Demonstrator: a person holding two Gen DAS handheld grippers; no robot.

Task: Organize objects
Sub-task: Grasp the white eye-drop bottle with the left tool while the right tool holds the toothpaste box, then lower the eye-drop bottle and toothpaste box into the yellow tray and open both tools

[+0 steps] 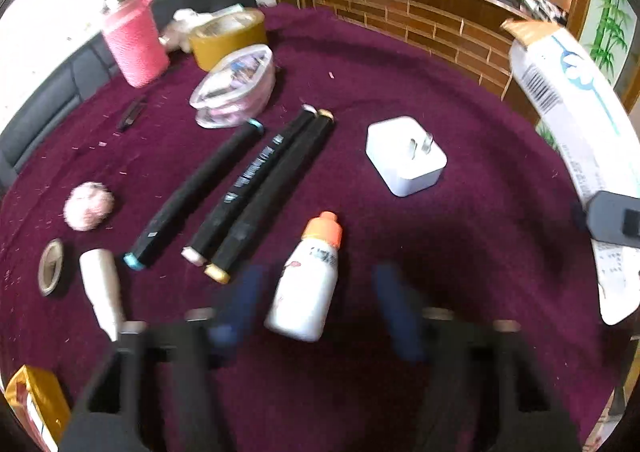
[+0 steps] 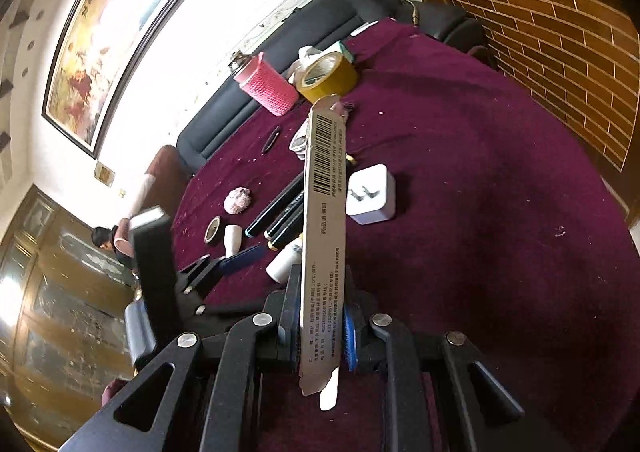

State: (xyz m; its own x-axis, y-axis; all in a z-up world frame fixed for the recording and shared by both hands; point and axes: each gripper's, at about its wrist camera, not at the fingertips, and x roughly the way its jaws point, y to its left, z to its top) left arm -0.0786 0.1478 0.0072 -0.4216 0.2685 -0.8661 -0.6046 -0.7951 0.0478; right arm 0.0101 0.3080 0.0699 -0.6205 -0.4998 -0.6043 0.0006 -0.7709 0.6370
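Observation:
My right gripper (image 2: 320,316) is shut on a long white carton with a barcode (image 2: 324,212), held above the purple tablecloth; the carton also shows at the right edge of the left wrist view (image 1: 568,124). My left gripper (image 1: 316,284) is open just above the cloth, its blue fingers either side of a small white bottle with an orange cap (image 1: 306,284) that lies on its side. Three black markers (image 1: 240,188) lie side by side beyond it. A white plug adapter (image 1: 406,154) lies to the right.
A pink knit-covered bottle (image 1: 134,40), a yellow tape roll (image 1: 226,36) and a clear case (image 1: 236,88) stand at the back. A pink ball (image 1: 89,206), a small tape ring (image 1: 52,266), a white tube (image 1: 102,288) and a yellow box (image 1: 34,408) lie on the left.

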